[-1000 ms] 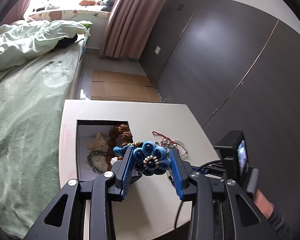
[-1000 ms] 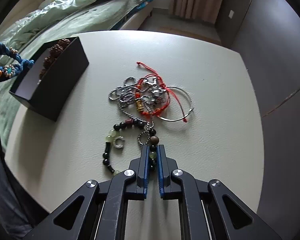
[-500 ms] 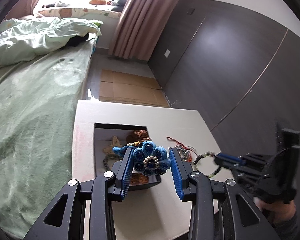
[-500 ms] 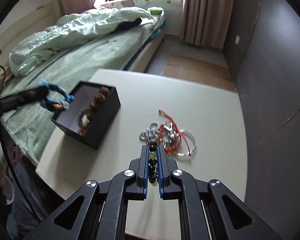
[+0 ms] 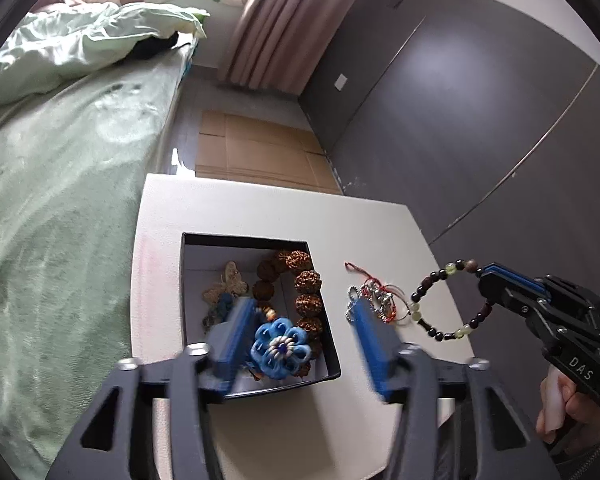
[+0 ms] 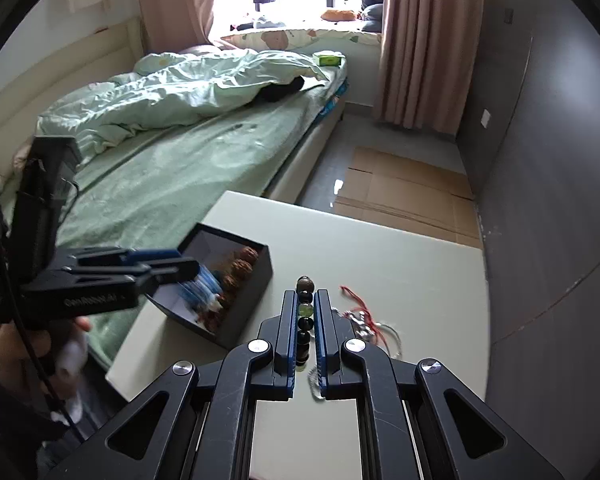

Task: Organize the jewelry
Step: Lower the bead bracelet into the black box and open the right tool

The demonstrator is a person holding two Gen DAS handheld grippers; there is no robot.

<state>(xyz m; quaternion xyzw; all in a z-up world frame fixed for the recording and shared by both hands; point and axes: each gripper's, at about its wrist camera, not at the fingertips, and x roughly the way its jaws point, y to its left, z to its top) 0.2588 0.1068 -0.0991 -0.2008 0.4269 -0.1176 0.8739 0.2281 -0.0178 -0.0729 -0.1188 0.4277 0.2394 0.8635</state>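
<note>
Blue flower (image 5: 281, 347) sits in our black box (image 5: 320, 380) under wide left fingers (image 5: 236, 332), so we carry the bead bracelet (image 5: 444, 300) (pinched by right fingers (image 6: 288, 320)) over slowly.

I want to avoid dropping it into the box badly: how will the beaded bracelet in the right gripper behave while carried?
The beaded bracelet hangs as an open loop from the right gripper, so it is probably floppy and may swing. Its round beads could roll or slide once released. It looks light: closed fingers pinching only a few beads hold it.
</note>
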